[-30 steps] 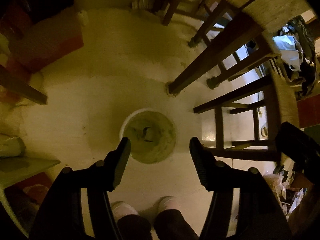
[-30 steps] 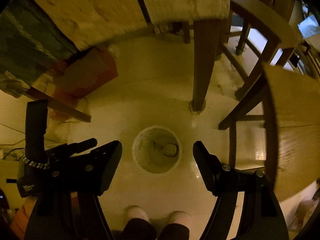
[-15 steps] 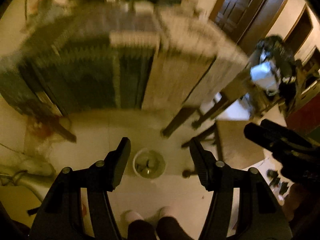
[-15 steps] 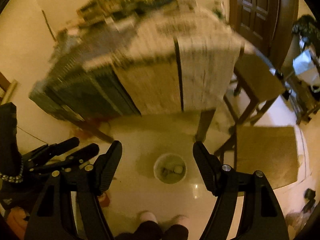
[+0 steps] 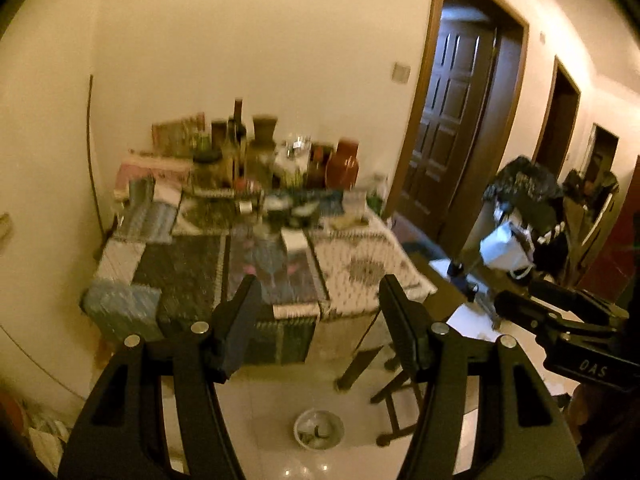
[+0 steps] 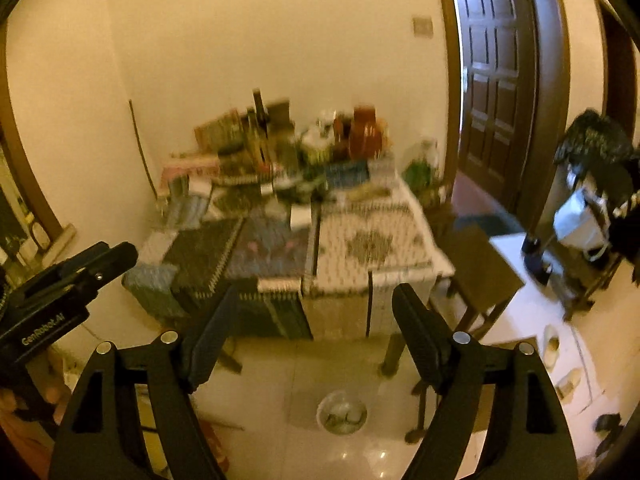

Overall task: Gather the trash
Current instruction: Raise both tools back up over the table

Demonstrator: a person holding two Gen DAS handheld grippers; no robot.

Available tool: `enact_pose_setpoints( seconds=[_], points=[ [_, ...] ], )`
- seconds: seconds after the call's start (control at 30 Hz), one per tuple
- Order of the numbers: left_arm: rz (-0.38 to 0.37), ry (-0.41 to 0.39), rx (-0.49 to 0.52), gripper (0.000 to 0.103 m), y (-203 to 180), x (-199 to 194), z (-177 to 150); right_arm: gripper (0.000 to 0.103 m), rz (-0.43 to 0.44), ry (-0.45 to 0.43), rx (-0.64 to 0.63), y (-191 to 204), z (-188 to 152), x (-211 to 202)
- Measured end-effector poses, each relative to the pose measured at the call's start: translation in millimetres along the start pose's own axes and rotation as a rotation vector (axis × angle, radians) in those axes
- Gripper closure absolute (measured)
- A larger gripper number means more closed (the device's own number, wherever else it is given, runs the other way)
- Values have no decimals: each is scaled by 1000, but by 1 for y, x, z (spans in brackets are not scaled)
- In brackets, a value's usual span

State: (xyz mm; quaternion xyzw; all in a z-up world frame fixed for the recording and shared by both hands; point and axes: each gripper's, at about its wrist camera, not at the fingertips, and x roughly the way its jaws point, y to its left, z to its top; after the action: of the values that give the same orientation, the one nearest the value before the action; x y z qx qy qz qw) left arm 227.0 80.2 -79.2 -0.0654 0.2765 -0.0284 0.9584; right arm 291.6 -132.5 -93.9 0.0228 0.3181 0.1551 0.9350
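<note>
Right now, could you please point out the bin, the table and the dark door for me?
bin point(image 5: 319, 433): left wrist view, on its white rim.
table point(image 6: 372, 244): right wrist view, on the pale cloth near its right edge.
door point(image 6: 496, 80): right wrist view, on its panelled leaf.

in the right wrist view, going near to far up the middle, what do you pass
Round white trash bin on the floor → table draped in patchwork cloths → cluster of dark bottles and jars at the table's back → pale cream wall.

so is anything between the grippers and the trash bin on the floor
Nothing visible. The bin sits on bare floor in front of the table, below both empty grippers, left and right, whose jaws are opening.
</note>
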Motion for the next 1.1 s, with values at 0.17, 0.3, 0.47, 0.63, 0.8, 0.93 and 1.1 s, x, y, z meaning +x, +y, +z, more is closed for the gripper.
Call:
enact_pose_setpoints(
  seconds=[0.17, 0.3, 0.47, 0.63, 0.8, 0.93, 1.1],
  points=[
    [-43, -69, -14, 26, 4, -40, 20, 11, -26, -100, -8, 9, 18, -28],
    [-4, -141, 9, 9, 2, -59, 28, 8, -37, -131, -8, 8, 28, -32],
    [-2, -149, 29, 8, 0, -51, 38, 8, -61, -139, 5, -2, 37, -25],
    [13, -130, 25, 7, -6, -23, 47, 8, -56, -134, 15, -18, 47, -8],
    [37, -119, 9, 7, -17, 17, 64, 8, -41, -131, -2, -40, 69, 16],
    [47, -108, 7, 7, -33, 57, 88, 8, -10, -119, -4, -68, 96, 40],
    [80, -87, -11, 7, -59, 105, 112, 8, 23, -84, -20, -98, 123, 68]
  ],
)
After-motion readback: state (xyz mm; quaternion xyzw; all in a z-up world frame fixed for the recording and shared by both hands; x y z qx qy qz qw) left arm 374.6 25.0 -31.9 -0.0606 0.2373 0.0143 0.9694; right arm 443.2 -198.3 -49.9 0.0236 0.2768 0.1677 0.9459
